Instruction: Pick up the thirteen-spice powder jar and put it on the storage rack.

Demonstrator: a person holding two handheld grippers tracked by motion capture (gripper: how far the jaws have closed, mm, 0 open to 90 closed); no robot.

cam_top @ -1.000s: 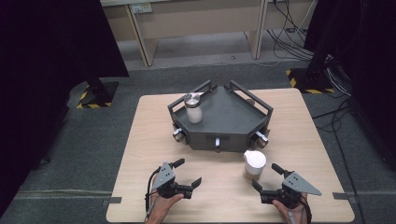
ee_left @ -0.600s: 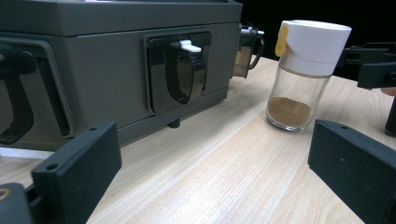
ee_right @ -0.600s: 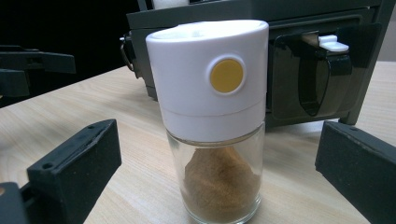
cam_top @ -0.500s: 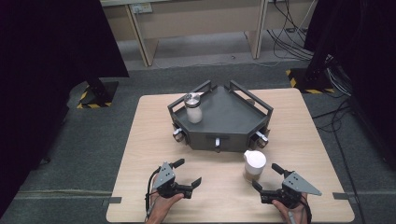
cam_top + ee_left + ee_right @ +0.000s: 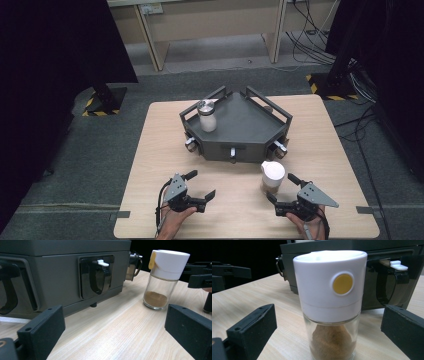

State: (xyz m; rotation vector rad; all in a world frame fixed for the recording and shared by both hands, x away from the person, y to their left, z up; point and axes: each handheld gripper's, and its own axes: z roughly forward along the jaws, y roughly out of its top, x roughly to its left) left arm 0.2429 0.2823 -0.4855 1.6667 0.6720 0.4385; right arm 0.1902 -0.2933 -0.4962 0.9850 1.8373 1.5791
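My right gripper (image 5: pixel 283 192): jaws wide, holding nothing | clear glass spice jar with white cap, yellow button and brown powder (image 5: pixel 330 305): upright on the pale wooden table (image 5: pixel 150 150), just ahead between those jaws, untouched | my left gripper (image 5: pixel 201 185): jaws wide, empty | dark grey angular metal tray (image 5: pixel 250 125): beyond the jar.

Wooden table (image 5: pixel 150 150) with a dark grey angular tray (image 5: pixel 245 125) sitting toward the back, and a white-bodied jar with a metal lid (image 5: pixel 206 115) stands upright in its left corner. A white-capped spice jar (image 5: pixel 273 177) stands on the table just in front of the tray's right side. Right gripper (image 5: pixel 283 194) sits right beside that jar, jaws spread. Left gripper (image 5: pixel 201 184) is well off to the left, jaws spread too.
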